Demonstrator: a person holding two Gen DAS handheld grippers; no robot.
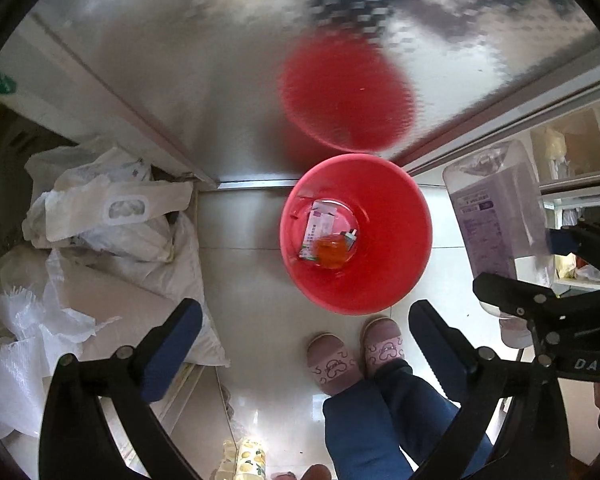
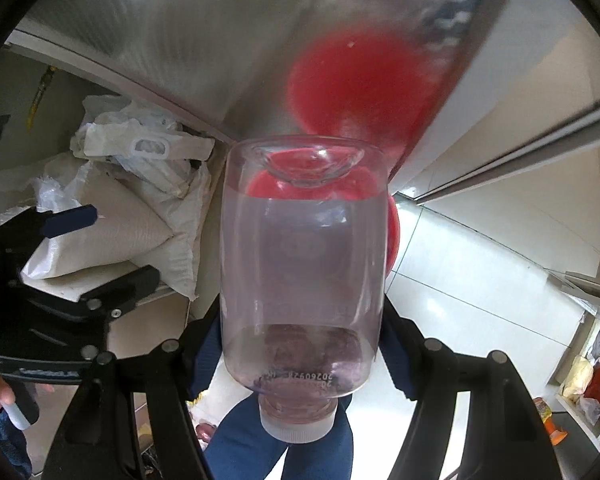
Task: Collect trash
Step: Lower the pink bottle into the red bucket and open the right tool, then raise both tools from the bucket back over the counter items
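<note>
Holding the clear plastic bottle [image 2: 302, 280] base-down, cap toward the camera, the right hand-held gripper [image 2: 300, 340] was clenched on its lower body, pads pressed to both sides; the left hand-held gripper [image 1: 304, 344] stood released with nothing between its blue pads [image 1: 172, 344], pointing straight down over the floor [image 1: 252, 240]; the step in hand looked to be dropping the bottle into the red bin [image 1: 356, 236], and doing it well would likely mean bringing the bottle over the bin's mouth, since in the left wrist view it hung off to the bin's right, then letting go only once centred, as a tall bottle could strike the rim and tip out; counted, there were one bottle, two grippers, two slippers [image 1: 356, 356] just beside the bin, one bin holding a white carton [image 1: 320, 228] and an orange piece [image 1: 332, 254], and, farther left, a heap of white sacks [image 1: 112, 232]; behind stood a steel panel [image 1: 180, 80] mirroring the bin.
</note>
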